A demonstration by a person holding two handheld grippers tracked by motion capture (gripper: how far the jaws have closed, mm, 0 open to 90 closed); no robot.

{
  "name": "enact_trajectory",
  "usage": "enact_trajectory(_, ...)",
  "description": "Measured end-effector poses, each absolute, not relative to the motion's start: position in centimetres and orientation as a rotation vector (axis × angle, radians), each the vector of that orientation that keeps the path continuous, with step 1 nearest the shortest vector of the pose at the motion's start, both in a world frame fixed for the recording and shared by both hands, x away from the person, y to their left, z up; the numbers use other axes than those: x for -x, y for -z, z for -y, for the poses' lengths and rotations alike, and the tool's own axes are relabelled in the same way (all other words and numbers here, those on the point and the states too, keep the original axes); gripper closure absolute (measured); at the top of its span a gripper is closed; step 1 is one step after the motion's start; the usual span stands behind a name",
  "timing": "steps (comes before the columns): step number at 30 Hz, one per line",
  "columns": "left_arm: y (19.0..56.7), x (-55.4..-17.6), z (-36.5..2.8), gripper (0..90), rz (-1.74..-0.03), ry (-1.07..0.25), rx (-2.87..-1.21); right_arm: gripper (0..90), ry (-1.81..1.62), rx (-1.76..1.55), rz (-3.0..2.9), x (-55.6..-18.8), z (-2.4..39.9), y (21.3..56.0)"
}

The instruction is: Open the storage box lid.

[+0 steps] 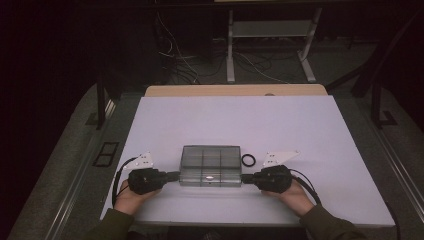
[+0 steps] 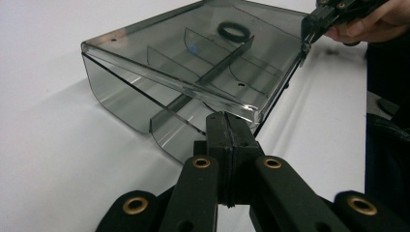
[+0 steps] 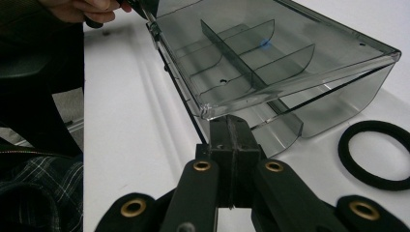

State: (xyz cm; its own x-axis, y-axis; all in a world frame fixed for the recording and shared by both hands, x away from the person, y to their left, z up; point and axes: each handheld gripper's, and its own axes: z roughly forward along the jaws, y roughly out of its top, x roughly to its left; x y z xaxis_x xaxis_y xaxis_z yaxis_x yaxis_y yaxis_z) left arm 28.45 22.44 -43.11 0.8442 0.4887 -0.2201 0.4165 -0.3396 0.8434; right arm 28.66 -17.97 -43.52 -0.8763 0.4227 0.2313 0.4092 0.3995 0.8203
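I can read no brand, label or writing anywhere on the smoky clear plastic compartment box (image 1: 210, 165); the only mark is a small blue dot (image 2: 193, 48) seen through its lid. The box lies near my edge of the white counter (image 1: 300, 130), between my two tongs. My left tongs (image 2: 227, 126) are closed, pads pressed flat together, tips at one end of the lid's rim. My right tongs (image 3: 230, 128) are closed likewise at the opposite end. A black rubber ring (image 3: 376, 153) lies just beside the box; the picture's edge cuts it off. Whether the tips actually touch the rim is hard to make out.
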Motion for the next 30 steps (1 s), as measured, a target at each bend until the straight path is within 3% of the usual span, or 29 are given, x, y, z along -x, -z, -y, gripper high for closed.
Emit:
enact_trajectory(15,42.9,-28.6,-22.5,89.1,-0.689,-0.099,-1.936,89.2,-1.576,-0.779,-2.611,-29.0,17.3,43.1)
enact_trajectory(22,42.9,-28.6,-22.5,81.6,-0.692,-0.11,-1.931,89.2,-1.579,-0.764,-2.622,-29.3,16.4,42.9)
enact_trajectory(30,43.0,-28.5,-22.5,65.1,-0.708,-0.15,-1.94,89.2,-1.596,-0.757,-2.617,-29.6,15.9,42.7)
